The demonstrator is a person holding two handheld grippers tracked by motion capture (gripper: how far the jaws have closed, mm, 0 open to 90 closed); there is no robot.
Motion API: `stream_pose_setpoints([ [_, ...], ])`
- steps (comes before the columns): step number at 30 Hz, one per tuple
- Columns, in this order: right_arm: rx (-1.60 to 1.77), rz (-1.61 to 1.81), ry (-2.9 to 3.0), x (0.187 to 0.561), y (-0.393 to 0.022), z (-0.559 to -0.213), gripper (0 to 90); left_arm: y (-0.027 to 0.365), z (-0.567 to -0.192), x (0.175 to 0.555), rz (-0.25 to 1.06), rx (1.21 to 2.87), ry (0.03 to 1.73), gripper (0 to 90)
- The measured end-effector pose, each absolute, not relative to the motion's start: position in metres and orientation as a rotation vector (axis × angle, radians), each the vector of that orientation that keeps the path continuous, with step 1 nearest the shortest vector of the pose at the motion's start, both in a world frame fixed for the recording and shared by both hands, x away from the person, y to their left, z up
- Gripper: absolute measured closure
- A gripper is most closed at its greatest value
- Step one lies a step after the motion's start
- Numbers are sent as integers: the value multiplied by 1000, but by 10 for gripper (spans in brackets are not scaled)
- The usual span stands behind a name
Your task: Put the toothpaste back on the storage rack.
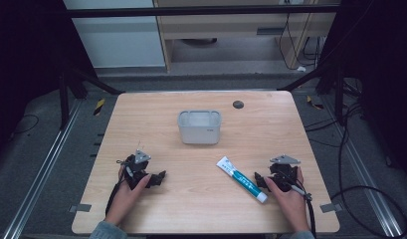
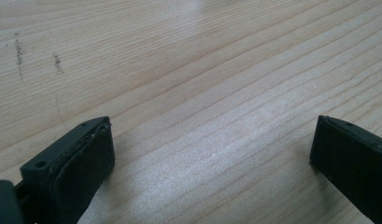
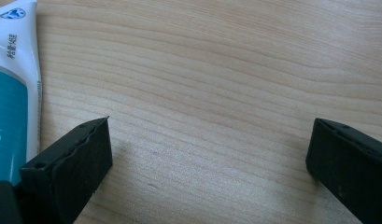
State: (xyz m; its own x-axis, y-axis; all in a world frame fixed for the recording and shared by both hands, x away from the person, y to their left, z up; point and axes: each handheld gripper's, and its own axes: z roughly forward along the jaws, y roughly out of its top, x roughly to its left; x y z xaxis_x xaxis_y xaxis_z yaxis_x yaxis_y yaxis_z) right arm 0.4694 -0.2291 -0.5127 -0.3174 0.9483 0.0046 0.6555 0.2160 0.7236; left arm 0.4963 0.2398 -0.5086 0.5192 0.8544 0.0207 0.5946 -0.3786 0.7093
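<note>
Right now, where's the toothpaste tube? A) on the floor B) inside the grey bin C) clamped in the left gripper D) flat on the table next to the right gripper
D: the toothpaste tube lies flat on the table just beside the right gripper, whose jaws stand open with bare wood between them in the right gripper view; the grey bin sits apart, farther back.

Grey carpet floor (image 1: 37, 149), black frame rails (image 1: 201, 10), pale cabinet (image 1: 231, 25) beyond.

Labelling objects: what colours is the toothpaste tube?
The toothpaste tube is white with a teal band along its body and a white cap; the high view shows it best.
</note>
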Motion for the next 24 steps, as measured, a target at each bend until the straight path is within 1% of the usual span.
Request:
stream_pose_setpoints([
  [21, 1483, 880, 2047, 469, -230, -513, 7, 240, -509, 496, 514, 2110, 1174, 0],
  [24, 1489, 882, 2041, 469, -231, -513, 18, 240, -509, 496, 516, 2111, 1174, 0],
])
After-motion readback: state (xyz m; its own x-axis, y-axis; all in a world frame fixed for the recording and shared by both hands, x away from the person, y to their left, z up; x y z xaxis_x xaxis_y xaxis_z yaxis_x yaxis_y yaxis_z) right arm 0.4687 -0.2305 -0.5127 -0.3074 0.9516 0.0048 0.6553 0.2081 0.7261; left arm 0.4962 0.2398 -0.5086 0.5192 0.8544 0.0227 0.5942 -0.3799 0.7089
